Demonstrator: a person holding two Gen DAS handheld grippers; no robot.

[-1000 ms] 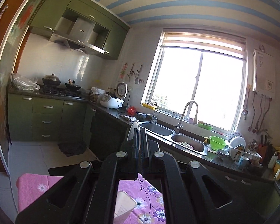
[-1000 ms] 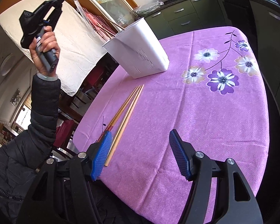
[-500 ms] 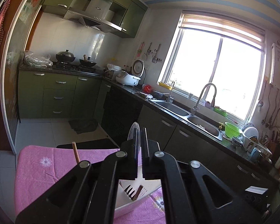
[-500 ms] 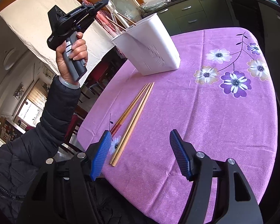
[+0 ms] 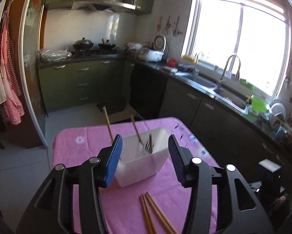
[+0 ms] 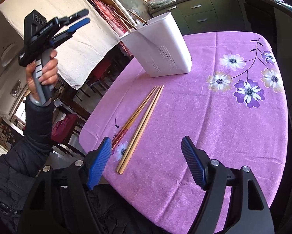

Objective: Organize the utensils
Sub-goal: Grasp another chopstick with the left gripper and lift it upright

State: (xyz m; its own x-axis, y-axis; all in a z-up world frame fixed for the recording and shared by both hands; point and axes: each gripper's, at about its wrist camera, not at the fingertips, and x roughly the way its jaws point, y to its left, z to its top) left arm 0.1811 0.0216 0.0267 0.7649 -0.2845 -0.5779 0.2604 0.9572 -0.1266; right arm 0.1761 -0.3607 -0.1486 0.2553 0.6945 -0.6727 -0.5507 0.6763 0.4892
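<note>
Left gripper (image 5: 145,156) jaws spread wide, empty, above white holder (image 5: 146,165); right gripper (image 6: 146,163) likewise.

We hold our left gripper (image 6: 81,18) raised high in our left hand (image 6: 43,72), jaws spread and empty. Our right gripper (image 6: 145,161) sits low, jaws wide apart, empty.

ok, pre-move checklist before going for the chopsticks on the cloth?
1. Left hand-held gripper empty, open: ok.
2. Right hand-held gripper open, nothing between its pads: ok.
3. Chopsticks flat on the tablecloth, unobstructed: ok.
4. Chopsticks lined up as pairs: ok, two pairs lie close together.
5. White holder upright on the cloth: ok.
6. Room left in the holder: cannot tell.
</note>
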